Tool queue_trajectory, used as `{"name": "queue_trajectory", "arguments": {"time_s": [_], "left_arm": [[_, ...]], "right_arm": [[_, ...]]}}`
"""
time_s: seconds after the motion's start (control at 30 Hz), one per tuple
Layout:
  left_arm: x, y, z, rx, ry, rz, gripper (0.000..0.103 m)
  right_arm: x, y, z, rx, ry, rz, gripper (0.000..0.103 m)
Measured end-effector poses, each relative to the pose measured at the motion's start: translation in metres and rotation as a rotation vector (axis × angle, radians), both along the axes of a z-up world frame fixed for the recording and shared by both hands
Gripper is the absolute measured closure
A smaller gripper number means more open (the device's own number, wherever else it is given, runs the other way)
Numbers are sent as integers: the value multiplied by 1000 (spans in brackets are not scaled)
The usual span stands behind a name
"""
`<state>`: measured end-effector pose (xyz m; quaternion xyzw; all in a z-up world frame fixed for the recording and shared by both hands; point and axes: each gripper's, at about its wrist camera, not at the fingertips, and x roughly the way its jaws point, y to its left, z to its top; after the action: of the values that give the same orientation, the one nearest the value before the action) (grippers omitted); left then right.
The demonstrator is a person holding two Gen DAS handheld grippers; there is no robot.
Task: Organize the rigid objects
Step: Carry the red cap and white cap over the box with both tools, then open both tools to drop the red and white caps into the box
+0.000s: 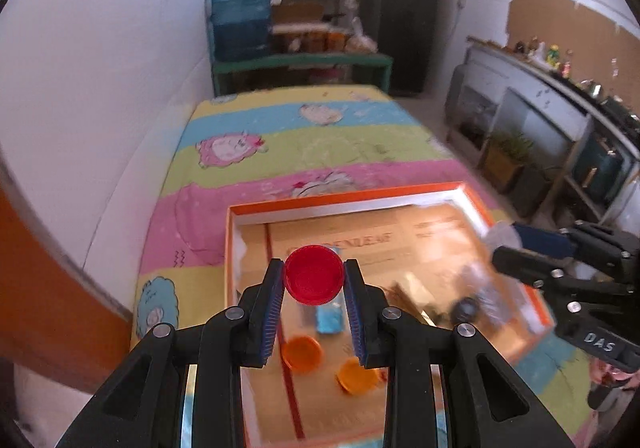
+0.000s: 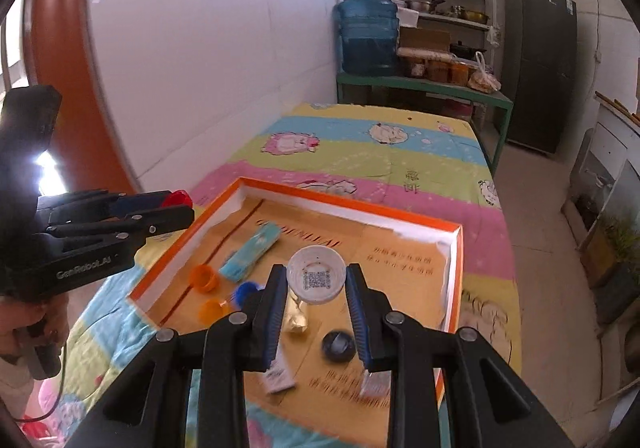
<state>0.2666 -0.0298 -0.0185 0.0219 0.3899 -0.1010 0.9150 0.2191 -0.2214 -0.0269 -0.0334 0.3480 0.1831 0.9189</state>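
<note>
My left gripper point(image 1: 314, 280) clamps a red cap point(image 1: 314, 275); my right gripper point(image 2: 317, 280) clamps a white lid point(image 2: 317, 274), both above the orange tray point(image 2: 348, 202).

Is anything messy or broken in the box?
Nothing looks broken or spilled. The small things lie scattered in the orange box. The left tongs hold a red cap and the right tongs a white lid.

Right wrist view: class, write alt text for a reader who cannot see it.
The right gripper holds a white cap with a QR code between its fingers above an orange-rimmed box. Orange caps, a blue cap and a teal packet lie inside; the left gripper holds a red cap.
</note>
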Motion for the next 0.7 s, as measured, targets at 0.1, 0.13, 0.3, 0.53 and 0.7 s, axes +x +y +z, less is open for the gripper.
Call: {"name": "queue_trajectory", "arguments": {"time_s": [0.1,0.13,0.3,0.53,0.7], "left_arm": [[27,4,-18,-6,56,26,73],[34,5,-23,-5,71,34,73],[60,8,-48,2,129,66,73],[72,12,-70,-18,174,80,73],[73,13,-75,-45,192,70,73]], "right_arm": [[27,1,-9,-29,33,-25,73],[34,1,-13,-26,49,-26,73],[65,6,-35,-56,123,-49,73],[83,9,-56,-64,189,-67,73],[87,9,-67,-69,218,-77,73]]}}
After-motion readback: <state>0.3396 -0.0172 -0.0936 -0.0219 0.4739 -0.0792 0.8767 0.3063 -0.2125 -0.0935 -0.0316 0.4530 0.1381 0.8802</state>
